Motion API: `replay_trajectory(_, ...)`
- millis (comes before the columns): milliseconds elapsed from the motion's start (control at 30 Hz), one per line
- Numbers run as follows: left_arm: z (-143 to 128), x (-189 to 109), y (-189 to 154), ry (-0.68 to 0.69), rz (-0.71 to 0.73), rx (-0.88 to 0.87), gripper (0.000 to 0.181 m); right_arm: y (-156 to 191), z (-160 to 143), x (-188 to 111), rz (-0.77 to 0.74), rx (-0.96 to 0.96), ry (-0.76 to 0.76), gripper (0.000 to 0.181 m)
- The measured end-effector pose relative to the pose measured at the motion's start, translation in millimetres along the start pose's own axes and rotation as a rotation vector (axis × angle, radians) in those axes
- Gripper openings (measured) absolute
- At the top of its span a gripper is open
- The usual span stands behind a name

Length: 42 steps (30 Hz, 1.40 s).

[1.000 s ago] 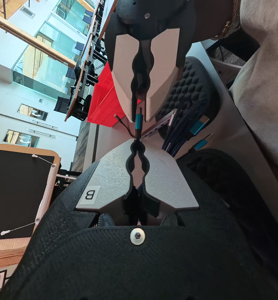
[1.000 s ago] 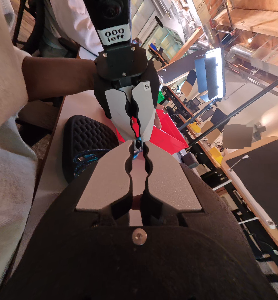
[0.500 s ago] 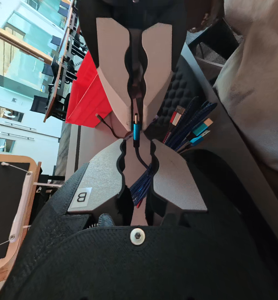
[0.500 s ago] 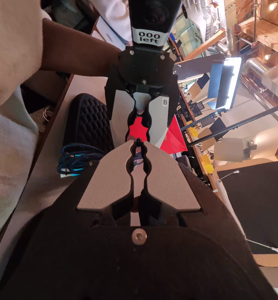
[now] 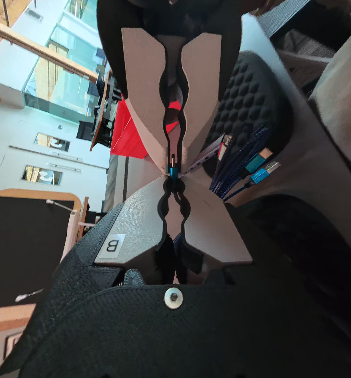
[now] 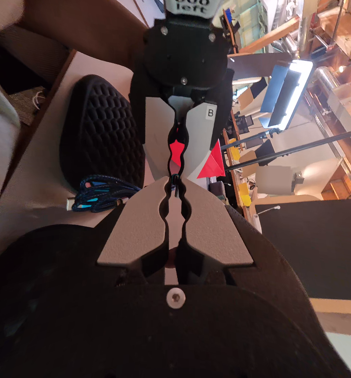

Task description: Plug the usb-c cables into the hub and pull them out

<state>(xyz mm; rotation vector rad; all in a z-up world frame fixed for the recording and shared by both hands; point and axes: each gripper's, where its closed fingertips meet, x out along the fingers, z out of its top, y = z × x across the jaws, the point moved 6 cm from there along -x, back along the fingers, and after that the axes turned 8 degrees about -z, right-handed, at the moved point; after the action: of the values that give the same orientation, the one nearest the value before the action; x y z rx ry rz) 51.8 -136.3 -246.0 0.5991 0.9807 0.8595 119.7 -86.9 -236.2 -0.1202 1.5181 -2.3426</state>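
Observation:
A USB-C cable's blue plug (image 5: 173,171) is held in the air between both grippers, which meet tip to tip. My left gripper (image 5: 173,181) is shut on the dark cable just behind the plug. My right gripper (image 6: 175,180) is shut on the plug (image 6: 175,178), and its tips close around the metal end in the left wrist view (image 5: 173,166). The left gripper also shows in the right wrist view (image 6: 176,172). The silver hub (image 5: 203,160) lies on the table behind the grippers, partly hidden.
A bundle of blue braided cables (image 5: 242,163) with blue plugs lies against a black honeycomb pad (image 5: 248,114), also in the right wrist view (image 6: 103,192). A red bin (image 5: 125,139) stands beyond. A person's light clothing is close at the table's near edge. Left and right tips are no more than a few centimetres apart.
My left gripper was open half a second ago and has closed on the cable behind the plug. My right gripper has stayed shut on the plug.

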Motion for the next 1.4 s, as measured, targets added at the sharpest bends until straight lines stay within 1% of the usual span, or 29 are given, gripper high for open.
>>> replay_trajectory(67,-1.6,1.9,4.2,0.061,0.031,-0.016,0.004,-3.0,-4.7,1.6,-0.029,0.037,0.022,0.006)
replay_trajectory(133,-6.4,1.2,7.3,0.147,0.066,0.004,0.004,-8.6,-11.1,-0.7,-0.042,0.113,0.059,0.010)
replay_trajectory(233,-21.8,-2.5,11.4,0.328,0.140,0.058,0.004,-20.3,-20.5,-14.8,-0.011,0.304,0.070,0.018)
replay_trajectory(300,-30.1,-4.2,12.0,0.406,0.162,0.082,0.004,-27.2,-28.8,-27.2,0.007,0.416,0.091,0.027)
replay_trajectory(367,-34.1,-3.3,10.9,0.415,0.162,0.091,0.004,-27.5,-36.8,-38.6,0.048,0.478,0.138,0.039)
replay_trajectory(433,-37.5,-0.3,9.2,0.397,0.154,0.068,0.004,-20.6,-43.9,-46.7,0.111,0.494,0.199,0.049)
replay_trajectory(567,-44.0,7.7,4.0,0.380,0.128,0.049,0.004,6.7,-55.2,-49.8,0.259,0.450,0.281,0.061)
replay_trajectory(600,-45.1,9.5,3.1,0.378,0.122,0.045,0.004,14.9,-57.3,-50.0,0.286,0.418,0.288,0.064)
replay_trajectory(633,-46.2,10.9,2.7,0.376,0.120,0.041,0.004,21.7,-60.1,-51.0,0.284,0.360,0.289,0.062)
replay_trajectory(700,-48.5,13.1,2.3,0.364,0.122,0.028,0.004,31.9,-67.5,-54.5,0.233,0.211,0.276,0.057)
replay_trajectory(767,-50.3,15.3,1.2,0.344,0.121,0.012,0.004,39.4,-73.3,-55.8,0.167,0.125,0.246,0.053)
replay_trajectory(800,-51.2,16.3,0.3,0.338,0.121,0.009,0.004,42.1,-74.8,-55.7,0.141,0.110,0.225,0.049)
replay_trajectory(967,-52.9,18.4,-2.1,0.314,0.134,0.013,0.004,44.7,-77.5,-47.4,0.050,0.046,0.157,0.046)
replay_trajectory(1133,-54.4,19.9,-1.7,0.312,0.172,0.042,0.004,46.2,-78.1,-35.3,0.015,-0.012,0.133,0.039)
replay_trajectory(1233,-56.7,24.8,-3.4,0.331,0.162,0.039,0.004,45.6,-78.1,-26.6,-0.005,-0.054,0.124,0.035)
replay_trajectory(1300,-57.8,28.0,-5.6,0.335,0.141,0.037,0.004,46.4,-77.4,-19.0,-0.018,-0.110,0.123,0.026)
replay_trajectory(1400,-58.2,29.4,-7.4,0.326,0.126,0.026,0.003,47.0,-76.0,-8.9,0.002,-0.179,0.127,0.020)
